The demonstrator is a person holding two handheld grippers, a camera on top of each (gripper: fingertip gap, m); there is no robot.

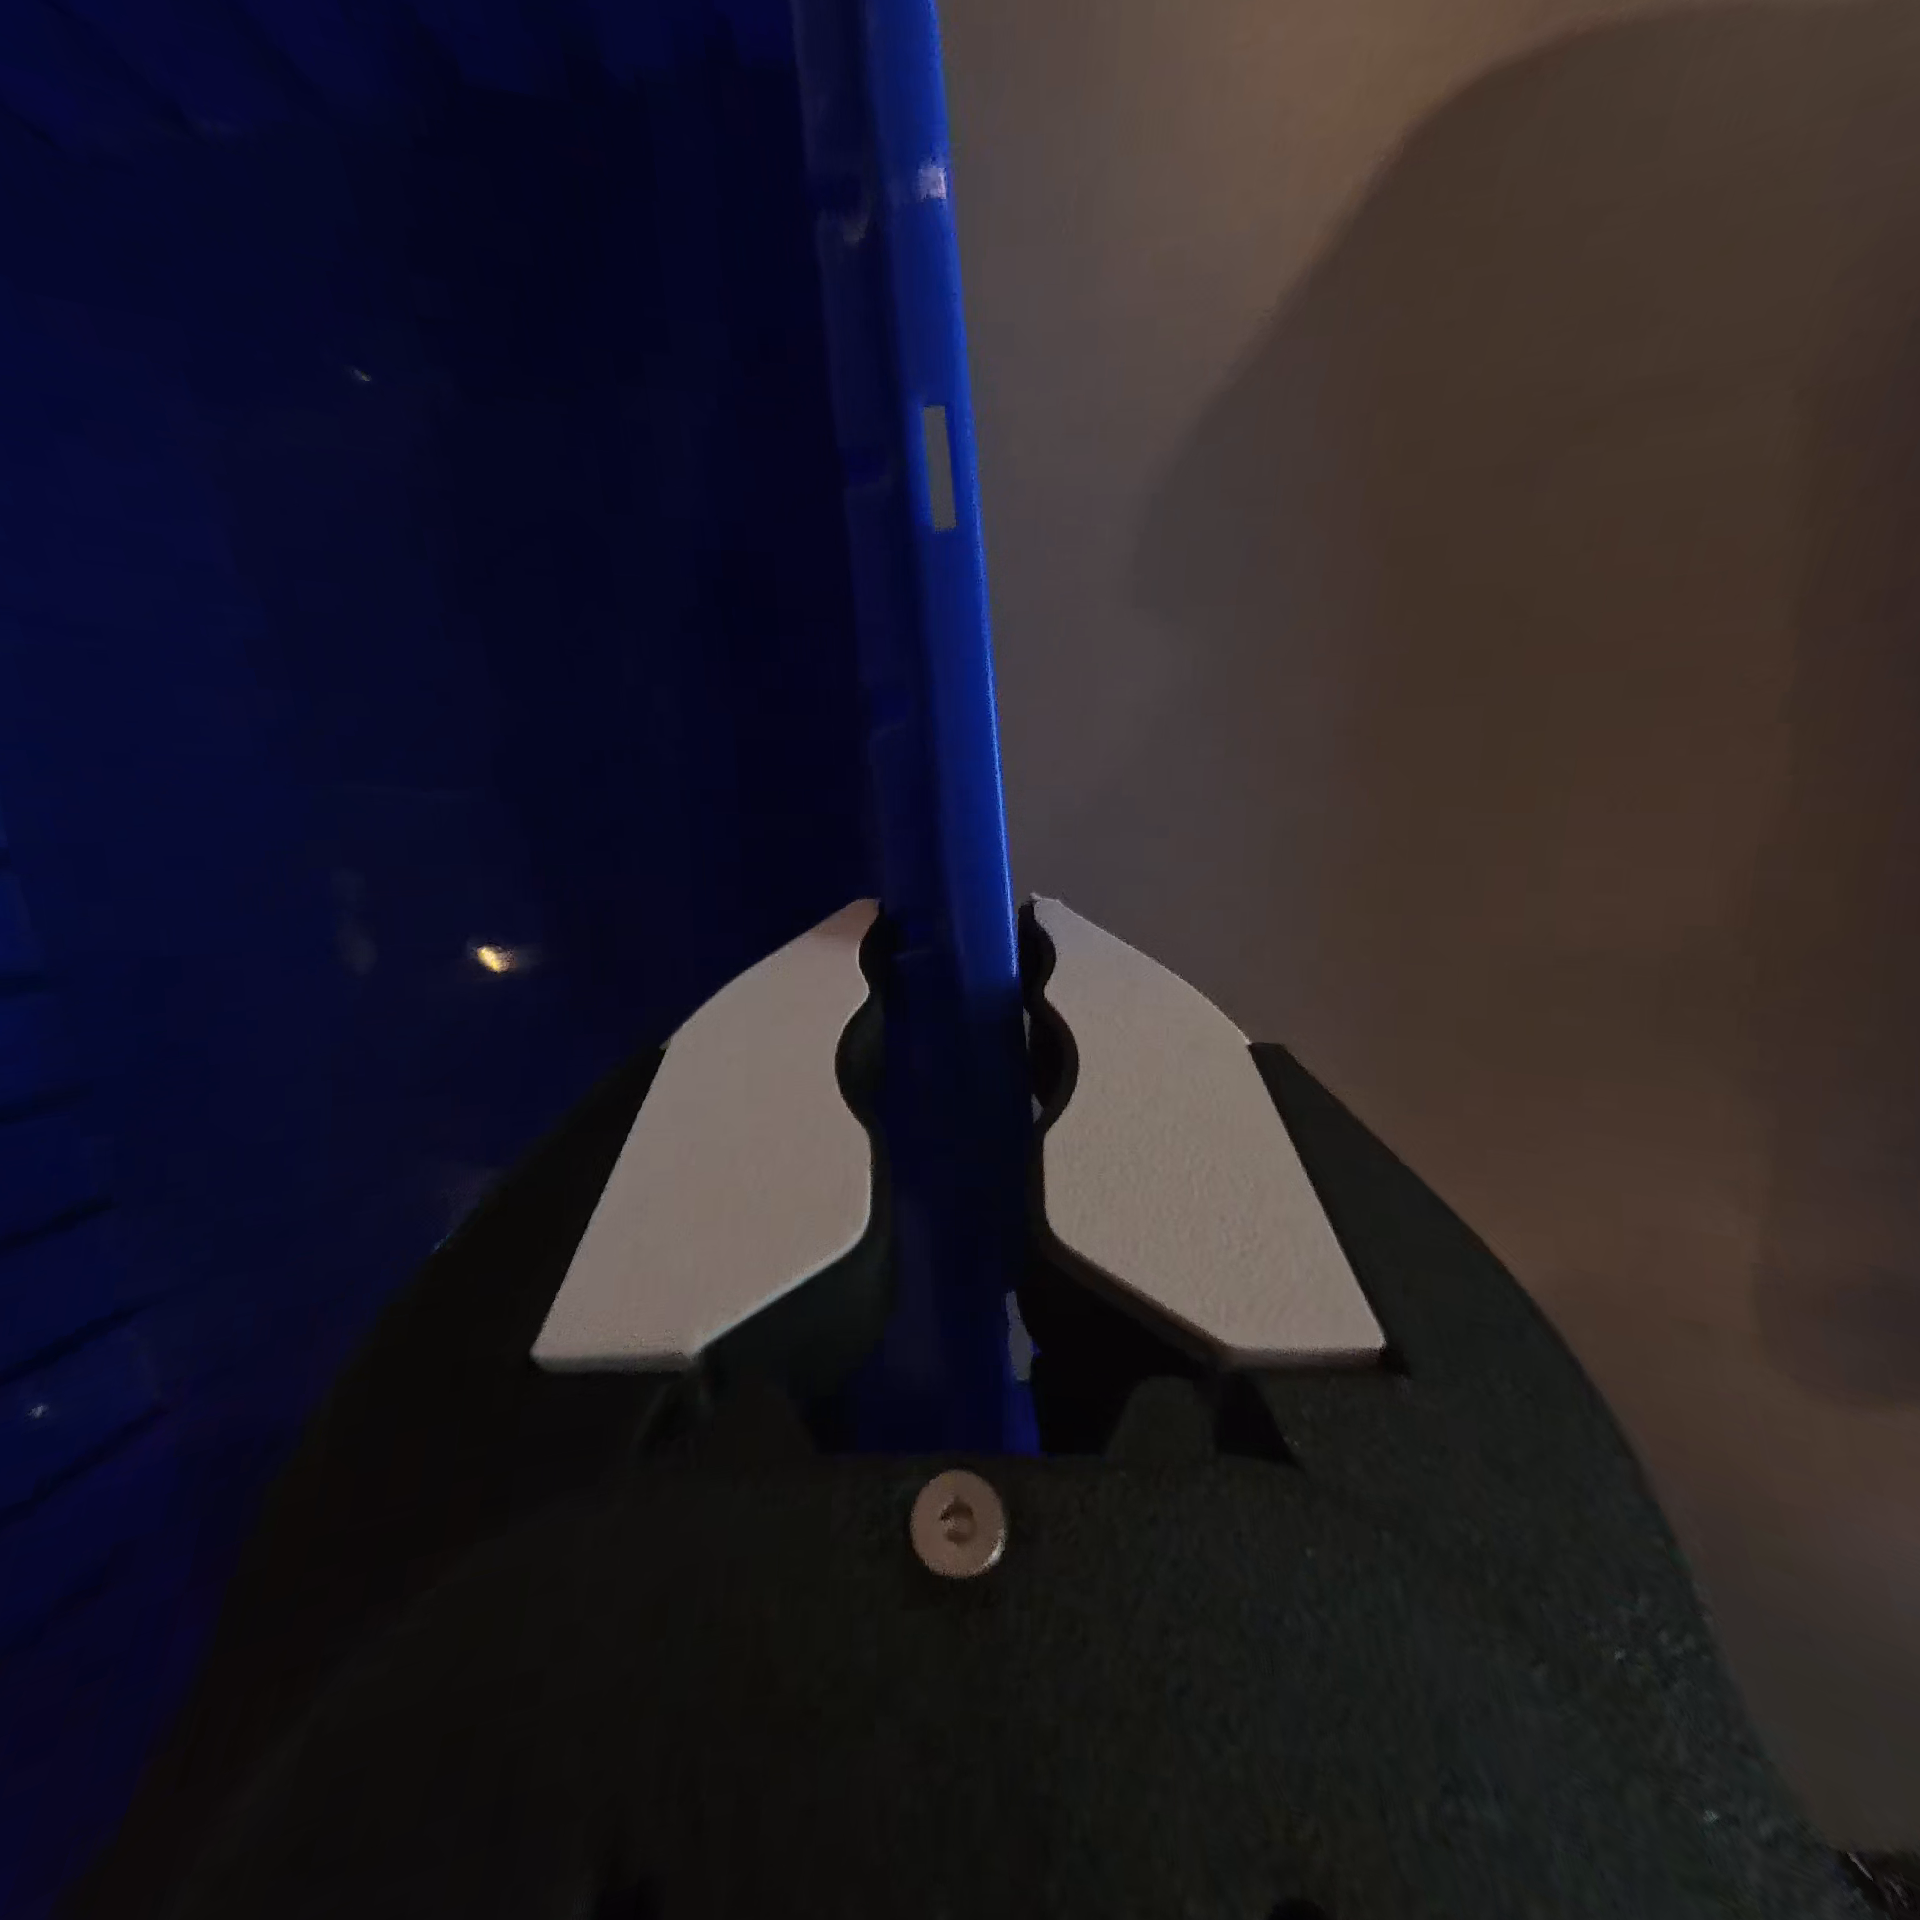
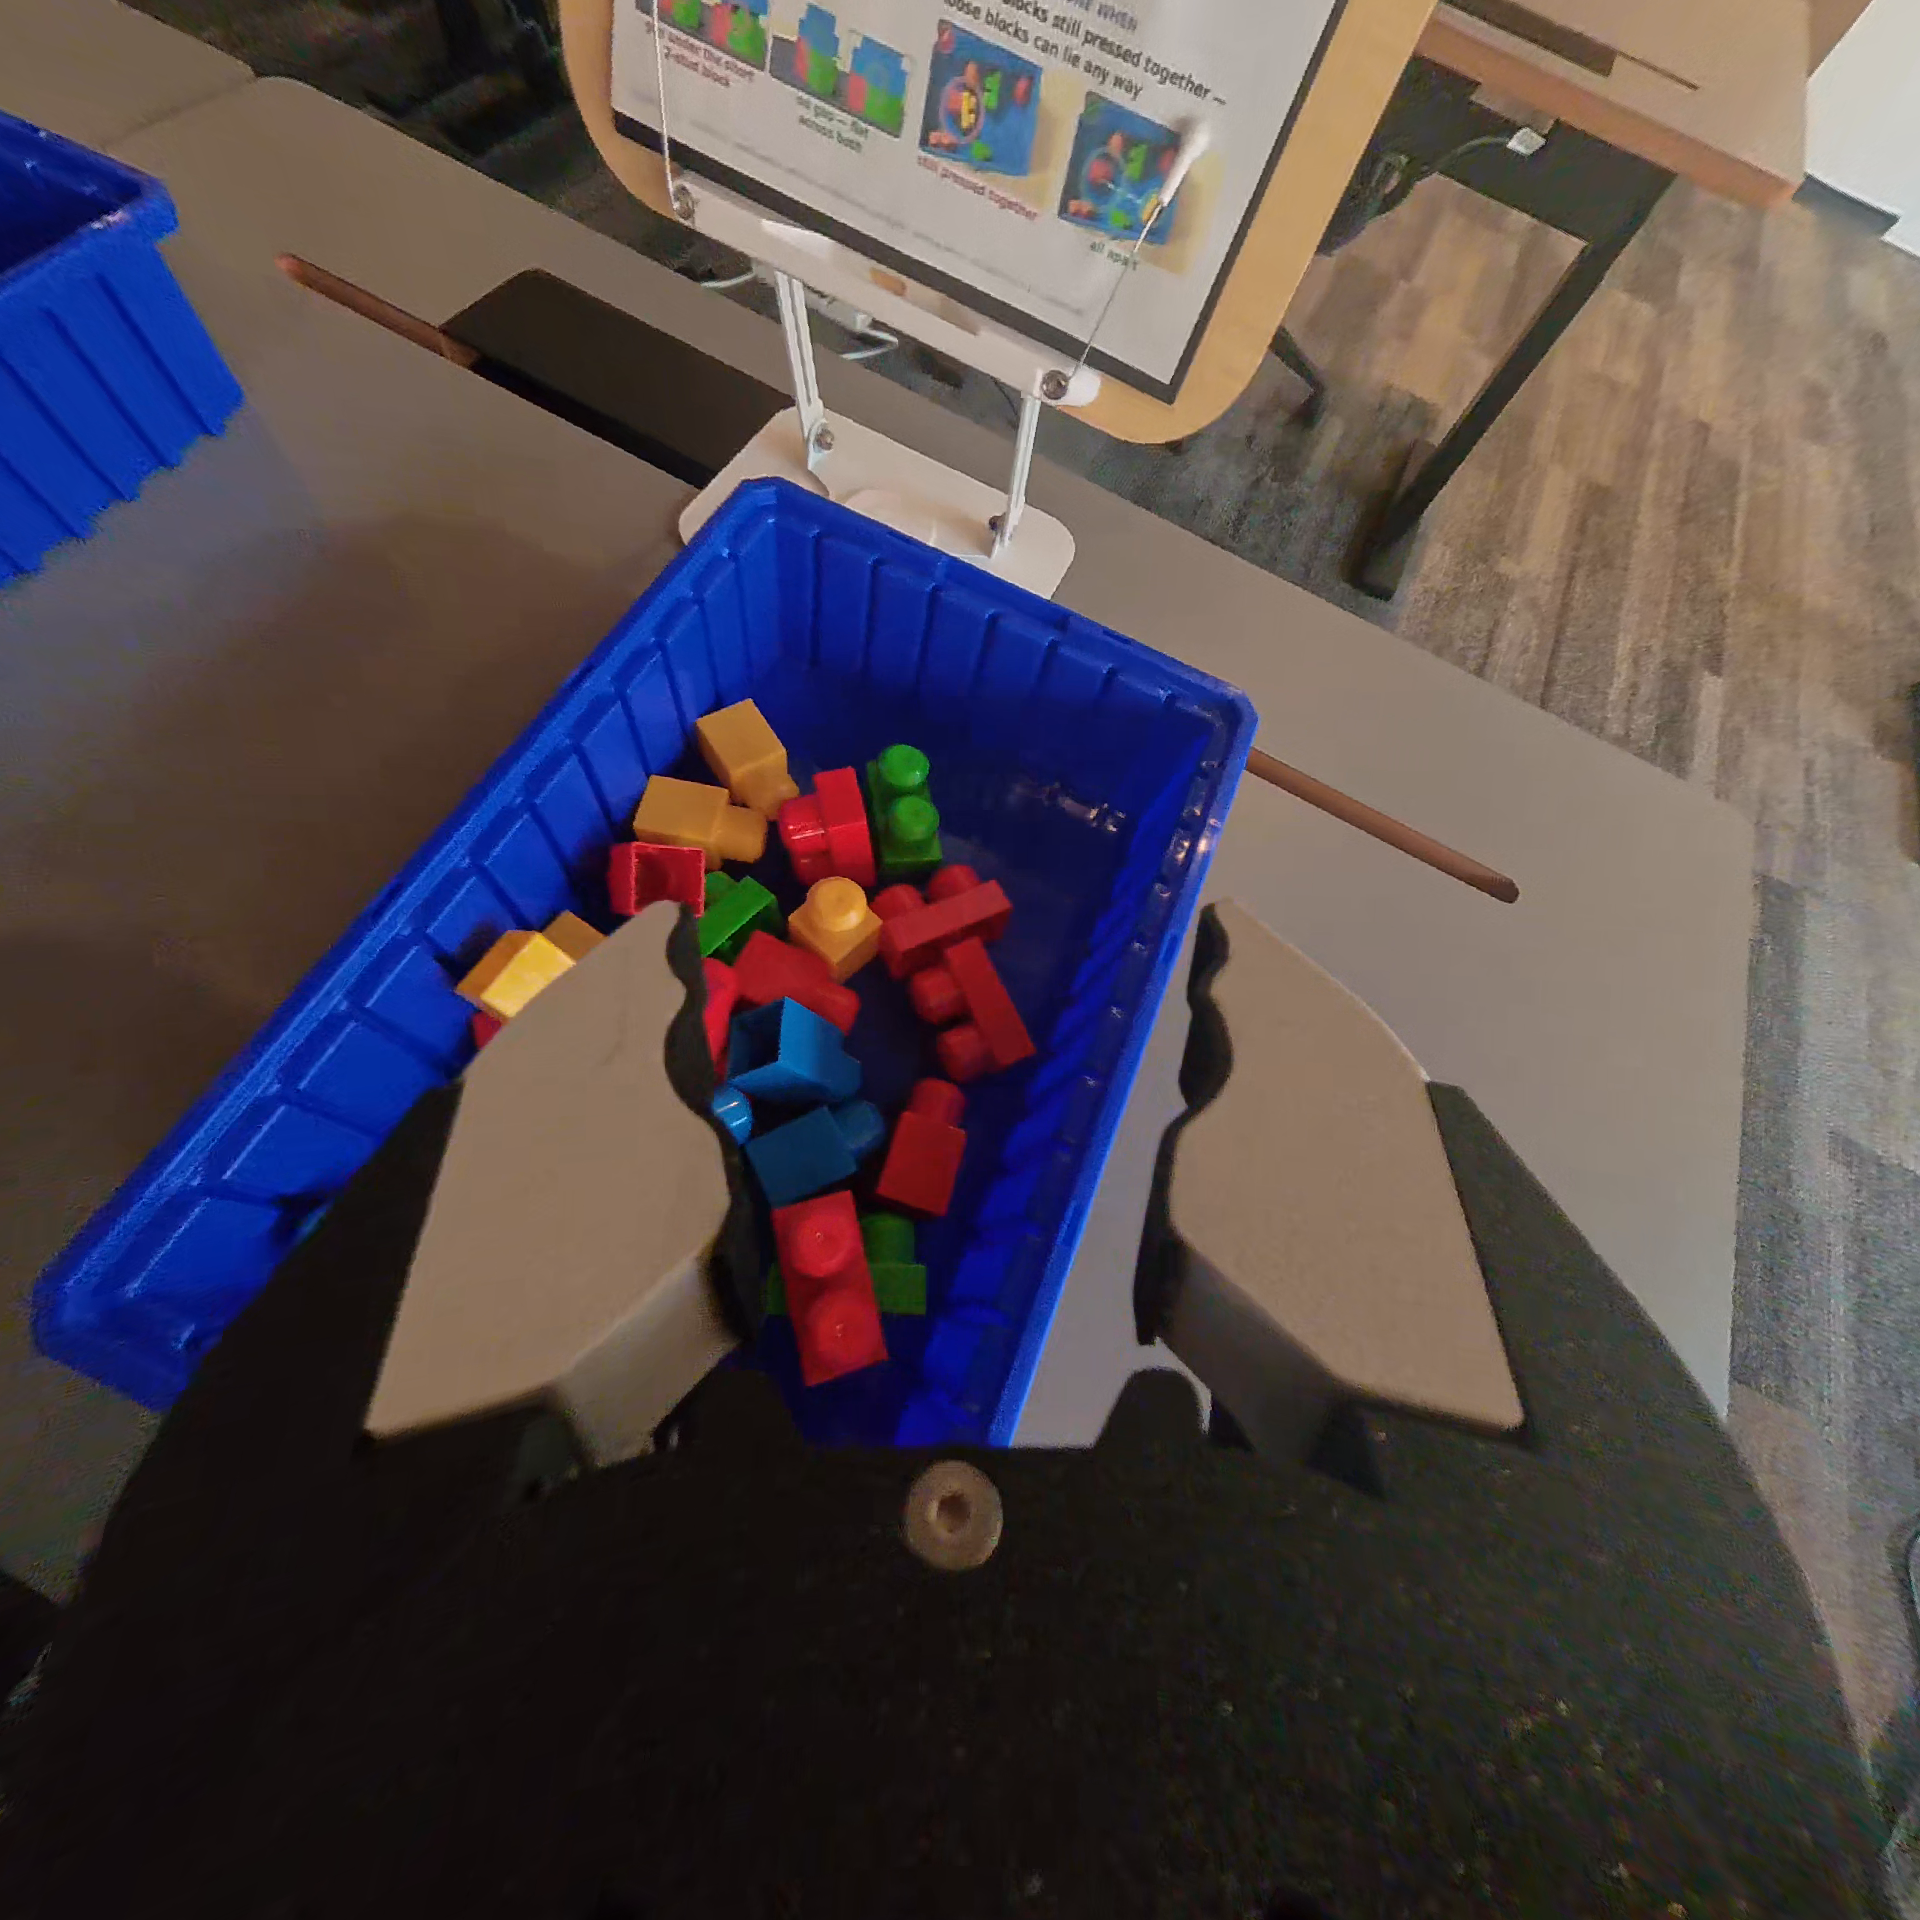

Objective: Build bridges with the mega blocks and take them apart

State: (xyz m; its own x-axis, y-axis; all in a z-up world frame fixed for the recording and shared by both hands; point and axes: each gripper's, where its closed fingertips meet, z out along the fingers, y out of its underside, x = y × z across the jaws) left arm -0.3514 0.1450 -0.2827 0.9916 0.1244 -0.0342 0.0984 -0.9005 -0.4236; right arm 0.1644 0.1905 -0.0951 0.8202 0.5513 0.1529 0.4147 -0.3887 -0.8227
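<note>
In the left wrist view my left gripper (image 1: pixel 951 925) is shut on the rim of a blue bin (image 1: pixel 914 582), whose dark inside fills the left half of the view. In the right wrist view my right gripper (image 2: pixel 935 935) is open and empty above a second blue bin (image 2: pixel 914 613). That bin holds several loose mega blocks: a red two-stud block (image 2: pixel 831 1288) nearest me, blue blocks (image 2: pixel 795 1060), a green block (image 2: pixel 902 810), yellow blocks (image 2: pixel 743 753) and joined red blocks (image 2: pixel 951 971). The right bin wall lies between my open fingers.
Both bins stand on a grey table (image 2: pixel 343 644). Another blue bin (image 2: pixel 94 384) shows at the far left of the right wrist view. An instruction board on a white stand (image 2: pixel 935 156) rises just behind the block bin. The table's right edge (image 2: pixel 1735 1039) drops to the floor.
</note>
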